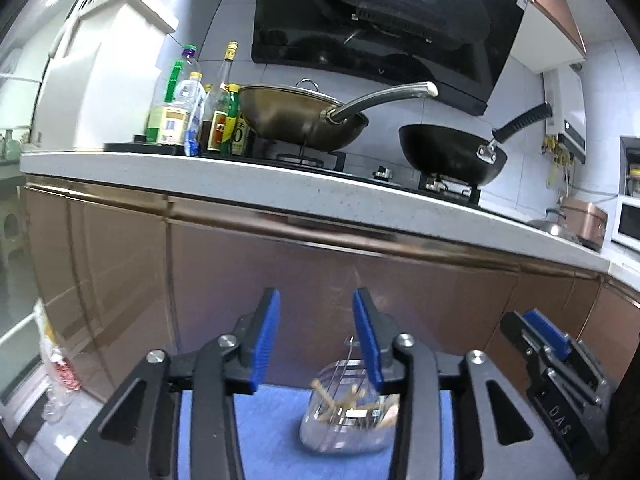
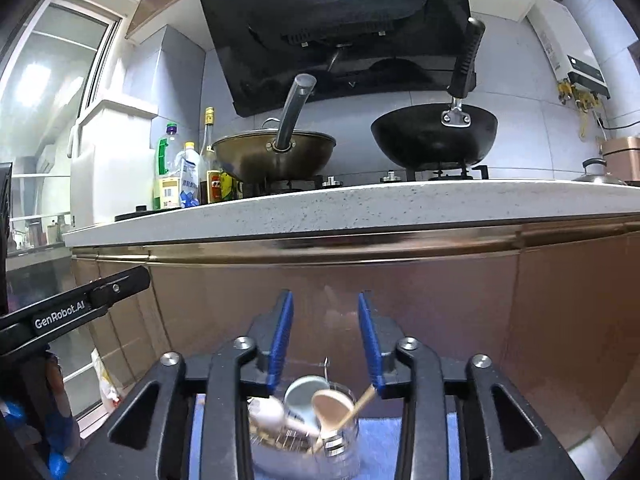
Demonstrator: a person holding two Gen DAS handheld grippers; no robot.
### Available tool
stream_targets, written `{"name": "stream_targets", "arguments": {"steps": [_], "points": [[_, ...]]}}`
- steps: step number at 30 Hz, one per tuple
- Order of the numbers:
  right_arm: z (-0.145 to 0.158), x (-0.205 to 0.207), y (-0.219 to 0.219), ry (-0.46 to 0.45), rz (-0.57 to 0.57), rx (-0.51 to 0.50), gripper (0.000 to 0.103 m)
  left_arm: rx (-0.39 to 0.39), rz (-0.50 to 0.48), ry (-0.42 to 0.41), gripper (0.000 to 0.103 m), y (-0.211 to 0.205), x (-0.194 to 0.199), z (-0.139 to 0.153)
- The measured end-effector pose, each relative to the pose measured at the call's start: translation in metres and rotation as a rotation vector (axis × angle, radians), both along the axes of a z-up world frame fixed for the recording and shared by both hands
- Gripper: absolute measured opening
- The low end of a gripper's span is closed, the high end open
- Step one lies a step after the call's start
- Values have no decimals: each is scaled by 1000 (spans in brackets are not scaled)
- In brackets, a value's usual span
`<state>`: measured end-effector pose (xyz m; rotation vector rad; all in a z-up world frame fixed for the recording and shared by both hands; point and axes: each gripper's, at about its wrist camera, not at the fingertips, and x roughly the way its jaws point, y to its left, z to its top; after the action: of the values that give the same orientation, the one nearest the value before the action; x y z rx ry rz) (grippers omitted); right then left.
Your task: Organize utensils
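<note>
Our left gripper is held level, jaws parted, nothing between the blue pads. Below and just right of its centre, a clear glass jar sits on a blue mat; wooden handles and thin metal stems stand in it, partly hidden behind the right finger. Our right gripper is also spread wide, pads bare, holding nothing. Directly beneath its gap we see the same jar, blurred, packed with utensils: a wooden spoon leaning right, a pale blue ladle bowl behind it, a white spoon to the left, a wire stem poking up. In the left wrist view, the right gripper shows at the lower right edge.

Beyond both grippers, brown cabinet fronts fill the middle ground, under a speckled white countertop. On the hob, a bronze wok with a long steel handle stands left and a black wok right. Oil and sauce bottles cluster at the left end of the counter. A black range hood hangs overhead. At the far right, we note a copper-coloured rice cooker.
</note>
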<state>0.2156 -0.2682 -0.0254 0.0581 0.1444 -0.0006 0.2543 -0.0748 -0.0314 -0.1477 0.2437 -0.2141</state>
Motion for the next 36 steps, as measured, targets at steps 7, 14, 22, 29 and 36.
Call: {"name": "stream_targets", "arguments": {"steps": [7,14,22,29,36], "points": [[4,-49,12,43,-7,-36,58,74,30,16,50,3,-57,4],[1,-104,18,81,-55,-75,78,134,70,7,58,11,-108,4],[7,-153,17,84,-97,-120,98,163,101,13,60,25,-153,0],[7,-185,9,108,-139,-96,103,176,143,-12,67,38,-187,5],[12,-208,5,109,-157,-81,103,187,205,-55,68,47,-213,14]]}}
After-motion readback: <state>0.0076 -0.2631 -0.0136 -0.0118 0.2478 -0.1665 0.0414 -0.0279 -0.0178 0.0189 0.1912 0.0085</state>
